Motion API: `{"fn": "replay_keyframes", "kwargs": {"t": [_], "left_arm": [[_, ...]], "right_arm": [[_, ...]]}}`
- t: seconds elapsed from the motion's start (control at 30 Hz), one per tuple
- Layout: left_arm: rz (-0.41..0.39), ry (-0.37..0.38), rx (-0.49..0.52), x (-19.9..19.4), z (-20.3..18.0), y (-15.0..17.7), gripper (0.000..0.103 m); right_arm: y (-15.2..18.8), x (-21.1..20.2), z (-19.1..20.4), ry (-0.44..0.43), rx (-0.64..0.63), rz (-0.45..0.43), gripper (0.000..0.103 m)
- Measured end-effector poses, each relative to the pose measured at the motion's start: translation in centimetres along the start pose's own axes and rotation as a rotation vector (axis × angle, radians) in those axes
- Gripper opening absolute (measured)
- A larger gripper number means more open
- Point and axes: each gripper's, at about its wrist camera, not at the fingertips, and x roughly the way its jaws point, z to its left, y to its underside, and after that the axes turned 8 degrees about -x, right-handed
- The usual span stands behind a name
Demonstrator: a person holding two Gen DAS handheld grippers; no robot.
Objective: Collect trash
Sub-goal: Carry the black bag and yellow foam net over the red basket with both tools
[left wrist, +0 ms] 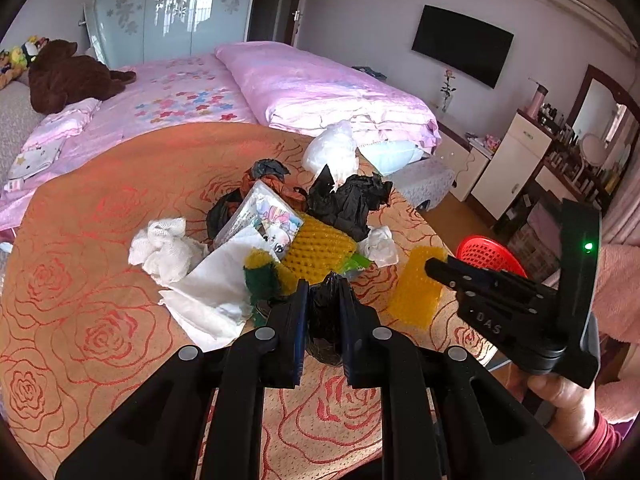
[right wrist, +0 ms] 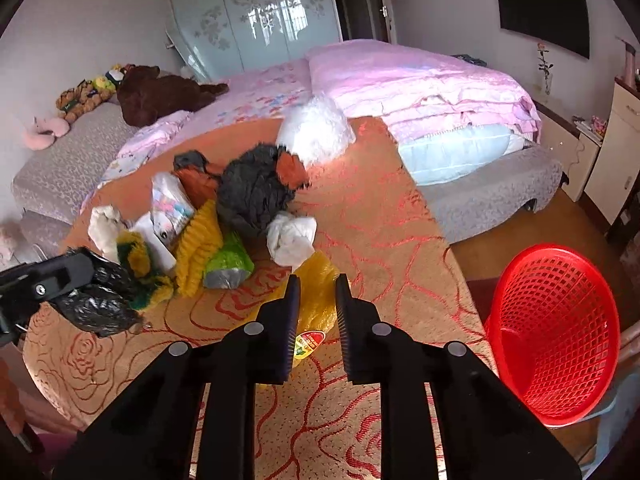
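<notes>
- Clamped between the closed jaws of the left gripper (left wrist: pixel 324 288), nearest the lens, a small crumpled black bag (left wrist: pixel 326 320) is held just above the table.
- Beside it, the right gripper (right wrist: pixel 317 284) is seen with its jaws drawn in on the upper edge of a yellow foam net (right wrist: pixel 316 304). The net is stood up off the cloth and a red-and-yellow sticker is shown on its lower part. The gripper's handle is held by a hand (left wrist: pixel 560 396) in a pink sleeve.
- A bed (right wrist: pixel 420 76) with pink covers is seen filling the room behind the table, with a folded pink quilt laid across it.
- A round table is covered by an orange cloth (left wrist: pixel 100 240) patterned with red roses, and all the trash is spread on it.
- A red mesh basket (right wrist: pixel 556 344) is placed off the table's right edge, below the level of the cloth and tilted toward the camera.
- A heap of trash is gathered mid-table, beyond both grippers. At its far side lie a white plastic bag (left wrist: pixel 332 148) and a large crumpled black bag (left wrist: pixel 352 200).
- A sheet of white paper (left wrist: pixel 216 288) is spread at the heap's near left, with a crumpled white cloth (left wrist: pixel 164 248) just beside it.
- A second yellow net (left wrist: pixel 320 248) is wedged in the middle of the heap, touching a printed packet (left wrist: pixel 264 216).
- A green wrapper (right wrist: pixel 228 260) and a white paper wad (right wrist: pixel 290 236) are left at the heap's near edge, close to the held net.
</notes>
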Motion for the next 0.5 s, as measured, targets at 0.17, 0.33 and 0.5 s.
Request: {"fn": "replay_keyframes", "kwargs": {"t": [0.17,0.33,0.5], "left_arm": [[-0.009,0.007,0.013,0.0,-0.7,-0.5,0.014],[-0.010,0.029,0.047,0.6,-2.6,-1.1,0.014],[-0.009,0.057,0.093,1.7,-5.4,-1.8,0.014]], "right_arm": [[-0.7,-1.7,-1.1,0.029,0.009,-0.040,0.018],[-1.3,-3.3,-3.3,0.074,0.030,-0.068,0.018],[-1.0,-4.9,-6.5,0.136,0.069,-0.090,0.018]]}}
